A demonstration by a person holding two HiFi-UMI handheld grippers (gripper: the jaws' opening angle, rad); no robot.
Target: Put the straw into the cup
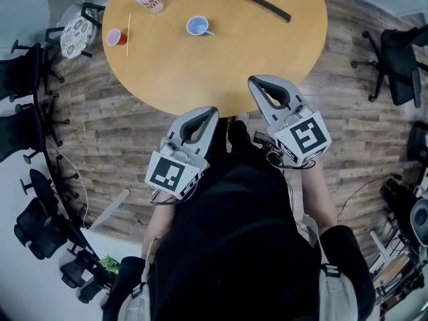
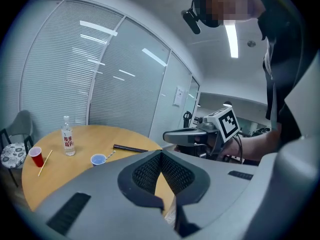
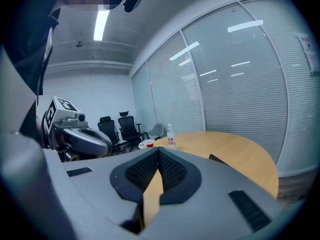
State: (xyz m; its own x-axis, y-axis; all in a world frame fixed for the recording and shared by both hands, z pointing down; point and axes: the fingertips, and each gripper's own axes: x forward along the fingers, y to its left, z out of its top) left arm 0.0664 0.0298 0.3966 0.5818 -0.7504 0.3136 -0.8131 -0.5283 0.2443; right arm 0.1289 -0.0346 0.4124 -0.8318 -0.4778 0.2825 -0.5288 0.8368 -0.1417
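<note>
Pale tan and very thin, the straw (image 1: pixel 128 35) lies flat on the round wooden counter (image 1: pixel 221 65) at its far left, just beside the red cup (image 1: pixel 116 37), which stands upright with its mouth open. It looks almost weightless and slender enough to kink or flatten under a hard pinch. On smooth wood it will likely roll or skid away when nudged. Because it lies flat, there is little to get under, so the fingers should come down astride it, across its length, and close gently. A hold near one end, not the middle, would leave a long free part to tip upright and lower into the cup. The cup itself looks light and could topple if the straw pushes on its rim. The left gripper (image 1: pixel 212 111) and the right gripper (image 1: pixel 254 81) are both at the near edge of the counter, well apart from the straw. Each has its fingers closed together on nothing, so whichever reaches must open first. A blue cup (image 1: pixel 198 26) near the middle has a short striped piece at its rim; whether that is another straw I cannot tell.
</note>
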